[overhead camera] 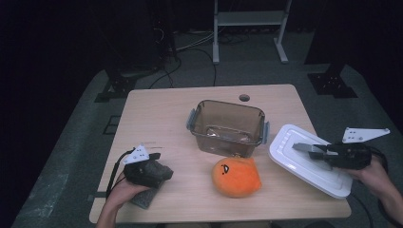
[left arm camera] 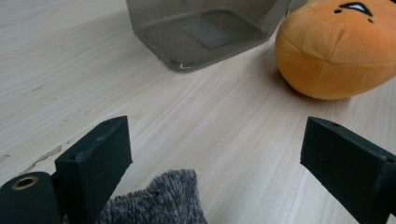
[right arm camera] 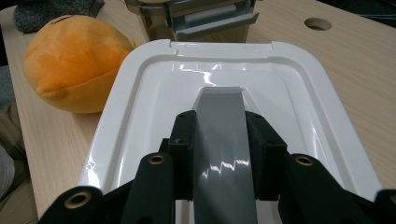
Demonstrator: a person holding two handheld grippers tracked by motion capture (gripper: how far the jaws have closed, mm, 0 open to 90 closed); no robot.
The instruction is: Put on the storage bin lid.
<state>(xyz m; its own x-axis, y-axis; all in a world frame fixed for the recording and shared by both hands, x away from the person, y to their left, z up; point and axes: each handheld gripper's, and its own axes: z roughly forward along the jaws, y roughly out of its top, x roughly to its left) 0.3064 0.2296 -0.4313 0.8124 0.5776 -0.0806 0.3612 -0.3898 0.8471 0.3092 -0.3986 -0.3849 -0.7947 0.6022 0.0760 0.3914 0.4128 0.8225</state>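
Grey fuzzy cloth (left arm camera: pixel 154 203) under left tongs (overhead camera: pixel 154 164), spread wide, empty, near-left table (overhead camera: pixel 157 109) | right tongs (right arm camera: pixel 219 135) clamp white plastic lid's (right arm camera: pixel 140 84) grey handle (right arm camera: pixel 222 140), right of clear tub (overhead camera: pixel 228 124) | orange plush (overhead camera: pixel 236 176) near-centre, likely awaiting boxing

Left gripper (overhead camera: pixel 159 172) low at the near left of the table, held in the left hand (overhead camera: pixel 124 190), forearm entering from the bottom edge; jaws stood wide apart with nothing pressed between them, pointed toward the table's middle. Right gripper (overhead camera: pixel 309 151) at the far right, held in the right hand (overhead camera: pixel 375 176), aimed leftward and roughly level; jaws clamped on the grey handle (right arm camera: pixel 219 140) of the white lid (right arm camera: pixel 140 93), pads pressed against both its sides.
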